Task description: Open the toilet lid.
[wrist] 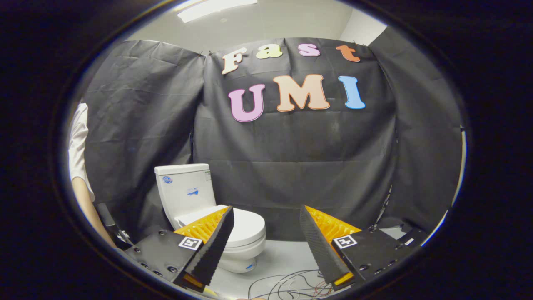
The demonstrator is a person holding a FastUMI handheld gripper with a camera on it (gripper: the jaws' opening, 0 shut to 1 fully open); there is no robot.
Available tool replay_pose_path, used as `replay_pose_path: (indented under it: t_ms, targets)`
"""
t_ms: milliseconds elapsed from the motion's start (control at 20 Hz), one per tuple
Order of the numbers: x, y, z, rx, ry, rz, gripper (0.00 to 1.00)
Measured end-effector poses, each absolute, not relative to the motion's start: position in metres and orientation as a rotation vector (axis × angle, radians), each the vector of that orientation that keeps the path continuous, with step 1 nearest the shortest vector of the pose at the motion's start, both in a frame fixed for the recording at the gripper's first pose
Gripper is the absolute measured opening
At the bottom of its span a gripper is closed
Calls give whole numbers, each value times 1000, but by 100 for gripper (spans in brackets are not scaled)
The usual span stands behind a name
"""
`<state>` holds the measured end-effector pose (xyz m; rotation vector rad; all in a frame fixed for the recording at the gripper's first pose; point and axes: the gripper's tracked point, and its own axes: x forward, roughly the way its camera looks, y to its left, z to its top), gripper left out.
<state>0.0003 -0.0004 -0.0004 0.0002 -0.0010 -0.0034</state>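
Task not yet begun: white plastic toilet lid (245, 227) lies flat, closed, on white ceramic toilet (200, 204) beyond left finger. Gripper (266, 216) wide open, holding nothing. Remaining: approach, lift lid.

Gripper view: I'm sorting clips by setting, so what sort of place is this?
Likely a staged recording booth, not a real bathroom: a toilet stands before black cloth walls, loose cables on the floor. The gripper is open.

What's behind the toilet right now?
Behind the toilet hangs the wrinkled black cloth wall, close behind its tank. The tank hides whatever sits low behind it. The lid is down. The hand-held gripper is open, the toilet beyond its fingers.
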Motion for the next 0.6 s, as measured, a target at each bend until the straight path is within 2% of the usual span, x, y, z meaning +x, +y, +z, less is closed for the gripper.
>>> replay_pose_path:
  t_ms: [500,600]
  targets:
    - [6,-1,-4,-2,8,-5,98]
    - [25,0,-8,-2,31,-6,98]
